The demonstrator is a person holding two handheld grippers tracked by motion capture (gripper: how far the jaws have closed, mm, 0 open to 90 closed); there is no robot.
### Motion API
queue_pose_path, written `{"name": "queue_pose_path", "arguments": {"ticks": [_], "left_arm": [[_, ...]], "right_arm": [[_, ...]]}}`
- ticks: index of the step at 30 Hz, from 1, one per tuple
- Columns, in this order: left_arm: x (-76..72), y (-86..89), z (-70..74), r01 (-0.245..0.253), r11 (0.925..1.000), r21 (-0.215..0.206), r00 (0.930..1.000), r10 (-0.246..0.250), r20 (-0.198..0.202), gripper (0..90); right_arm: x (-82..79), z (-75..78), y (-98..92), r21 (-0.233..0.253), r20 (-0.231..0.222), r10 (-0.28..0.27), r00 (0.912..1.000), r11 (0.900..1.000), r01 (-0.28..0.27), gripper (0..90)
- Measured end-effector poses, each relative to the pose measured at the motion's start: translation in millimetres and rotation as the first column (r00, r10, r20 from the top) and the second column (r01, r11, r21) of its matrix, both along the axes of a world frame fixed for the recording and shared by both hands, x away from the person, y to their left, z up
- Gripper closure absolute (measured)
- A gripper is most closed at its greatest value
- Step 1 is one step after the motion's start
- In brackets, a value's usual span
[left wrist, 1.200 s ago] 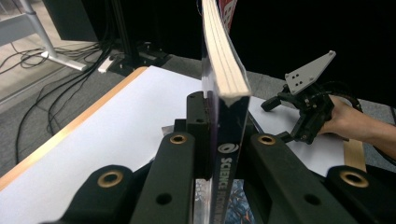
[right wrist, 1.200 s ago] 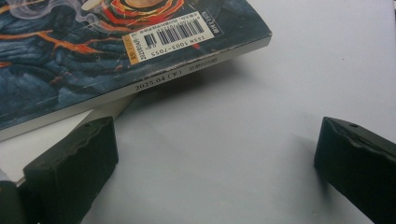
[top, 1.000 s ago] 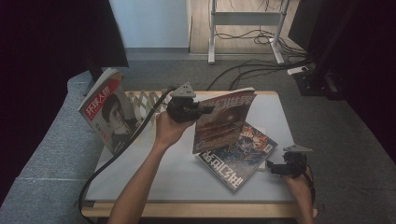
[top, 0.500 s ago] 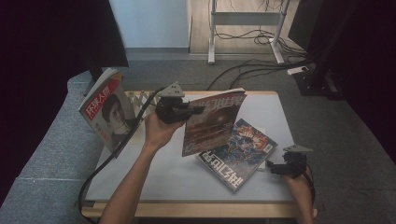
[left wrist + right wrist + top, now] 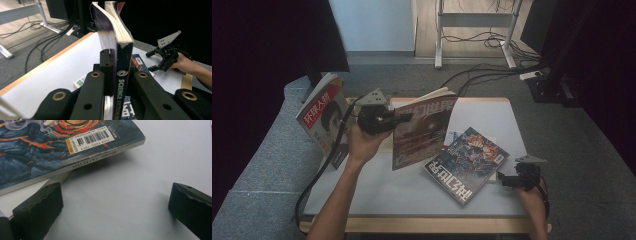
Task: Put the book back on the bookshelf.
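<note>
High cam looked fwd and down over whole table (image 5: 492, 112); left gripper cam faced across it toward right gripper (image 5: 160, 58); right gripper cam sat v. close, low over tabletop; all shared flat magazine (image 5: 467, 157).

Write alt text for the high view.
The left tool holds a magazine upright by its spine above a white table. A second magazine lies flat beside it, a third leans at the left edge, and the right tool rests open near the flat one.
</note>
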State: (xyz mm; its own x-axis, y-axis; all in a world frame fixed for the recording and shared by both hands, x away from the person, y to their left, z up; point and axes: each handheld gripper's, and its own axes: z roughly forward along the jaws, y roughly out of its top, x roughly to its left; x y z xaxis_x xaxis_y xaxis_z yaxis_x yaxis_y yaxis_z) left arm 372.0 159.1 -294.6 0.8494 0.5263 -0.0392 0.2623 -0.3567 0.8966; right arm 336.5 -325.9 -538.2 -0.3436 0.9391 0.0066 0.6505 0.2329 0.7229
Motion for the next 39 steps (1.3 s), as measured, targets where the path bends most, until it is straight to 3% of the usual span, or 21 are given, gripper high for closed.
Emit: {"name": "queue_pose_path", "arguments": {"ticks": [8,17,27,36,39], "left_arm": [[-15.8,24.6,5.0,-0.042,0.9989,0.020,0.9990,0.042,0.013,84.5],[-22.0,57.3,0.2,-0.114,0.9935,0.000,0.9935,0.114,0.006,84.5],[-28.9,89.1,-1.6,-0.197,0.9803,-0.004,0.9802,0.197,0.014,84.5],[-36.0,117.4,-3.4,-0.271,0.9627,-0.003,0.9626,0.271,0.011,84.5],[-38.2,126.9,-4.1,-0.275,0.9612,-0.022,0.9615,0.275,-0.003,84.5]], "right_arm": [[0.0,0.0,0.1,0.000,0.000,0.000,1.0000,1.000,0.000,0.0],[0.0,0.0,0.1,-0.001,0.000,0.000,1.0000,1.000,0.000,0.0],[0.0,0.0,0.1,-0.001,0.000,-0.001,1.0000,1.000,0.001,0.0],[0.0,0.0,0.1,-0.001,0.000,0.000,1.0000,1.000,0.000,0.0],[0.0,0.0,0.2,-0.001,0.000,-0.001,1.0000,1.000,0.001,0.0]]}}
